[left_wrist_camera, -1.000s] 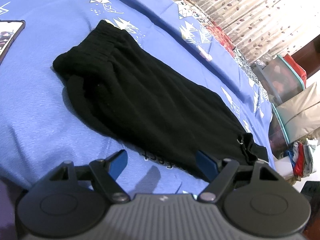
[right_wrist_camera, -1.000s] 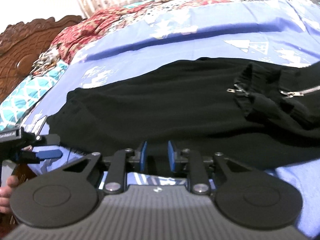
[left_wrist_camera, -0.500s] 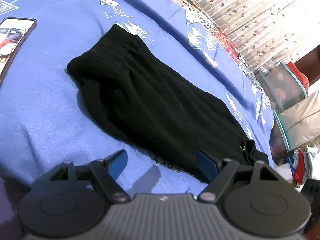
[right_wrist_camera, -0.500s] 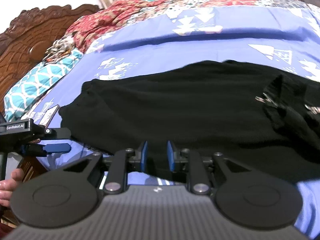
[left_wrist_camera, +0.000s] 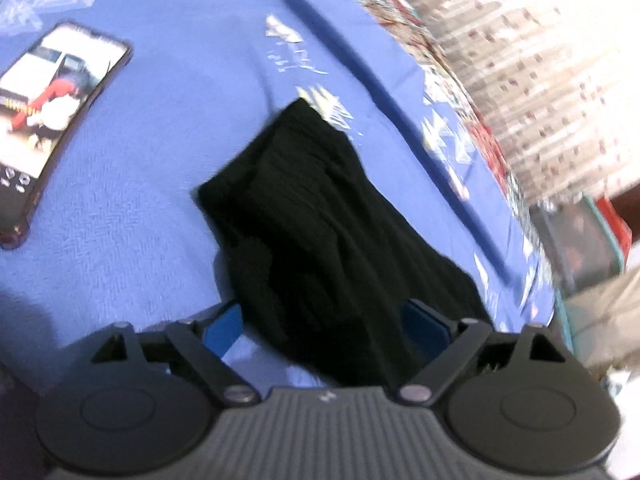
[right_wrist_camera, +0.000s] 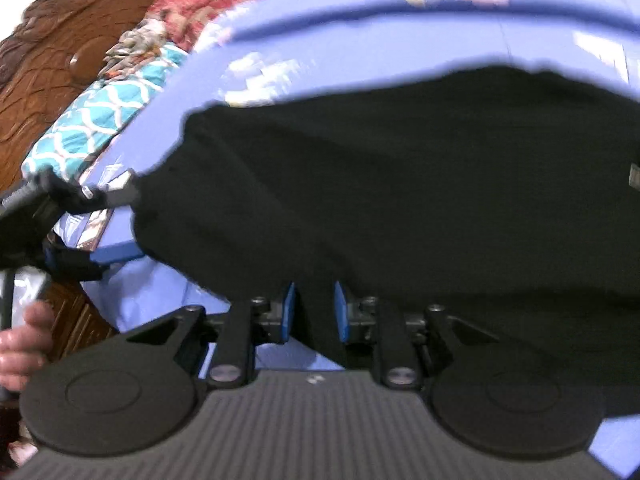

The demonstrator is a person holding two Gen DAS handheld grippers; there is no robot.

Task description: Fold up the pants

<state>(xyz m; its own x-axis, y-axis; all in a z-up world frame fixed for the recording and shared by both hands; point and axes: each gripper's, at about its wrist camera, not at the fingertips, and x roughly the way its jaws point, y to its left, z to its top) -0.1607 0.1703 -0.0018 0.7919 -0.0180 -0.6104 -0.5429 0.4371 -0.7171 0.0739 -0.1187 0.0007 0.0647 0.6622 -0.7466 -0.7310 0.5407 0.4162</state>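
Pants (left_wrist_camera: pixel 320 216) now fill your left gripper's (left_wrist_camera: pixel 324 326) just-widened, empty gap from twelve o'clock, while your right gripper (right_wrist_camera: pixel 314 312) stays narrowly parted over the near edge, unclamped.

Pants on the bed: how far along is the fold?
Done: the black pants lie flat lengthwise on the blue sheet. In hand: the left gripper, just opening, straddles their near edge; the right gripper is narrow, grip unclear. Left: the crosswise fold.
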